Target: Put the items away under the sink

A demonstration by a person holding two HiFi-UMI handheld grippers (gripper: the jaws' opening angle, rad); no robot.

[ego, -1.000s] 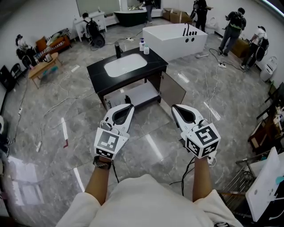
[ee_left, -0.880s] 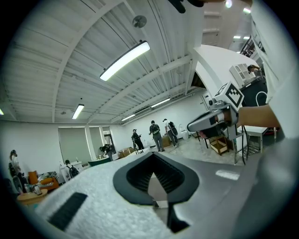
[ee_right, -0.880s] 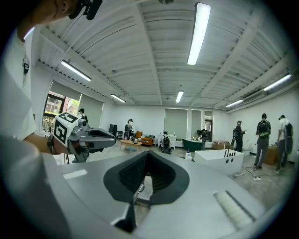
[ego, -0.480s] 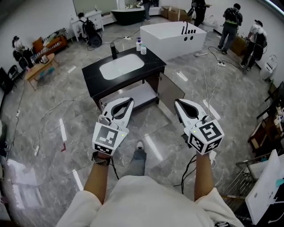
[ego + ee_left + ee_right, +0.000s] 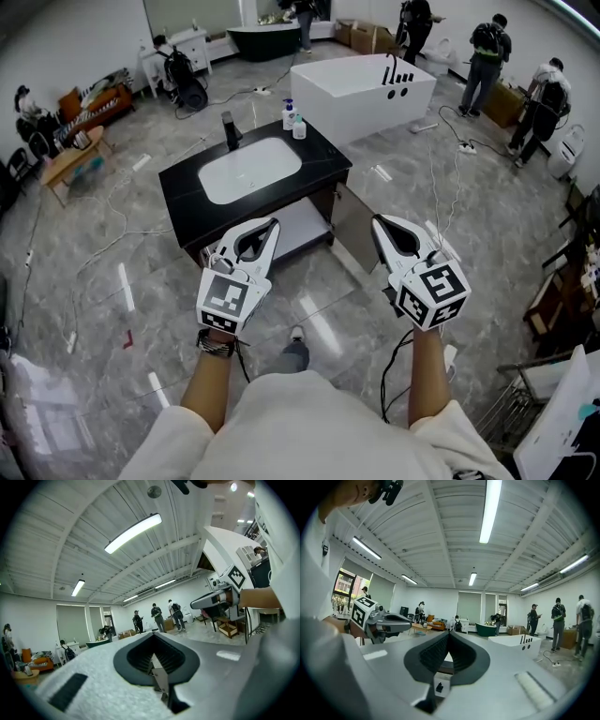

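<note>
A black vanity [image 5: 183,192] with a white sink [image 5: 247,169] stands ahead of me in the head view. Two small bottles [image 5: 289,114] sit at its back right corner beside a black faucet [image 5: 230,131]. The cabinet under the sink is open, its door [image 5: 361,221] swung out right, with a white shelf [image 5: 298,223] inside. My left gripper [image 5: 272,223] and right gripper [image 5: 378,222] are held side by side short of the cabinet, both shut and empty. The jaws meet at the tips in the left gripper view [image 5: 151,634] and the right gripper view [image 5: 449,633].
A white bathtub [image 5: 361,89] stands behind the vanity. Cables [image 5: 441,187] trail over the grey marble floor. Several people stand at the far right and back of the room. My shoe [image 5: 295,352] shows below the grippers. A wire rack [image 5: 506,412] is at the lower right.
I have walked closer to the vanity, which now sits nearer and larger in the head view. Both grippers stay shut and level in front of me.
</note>
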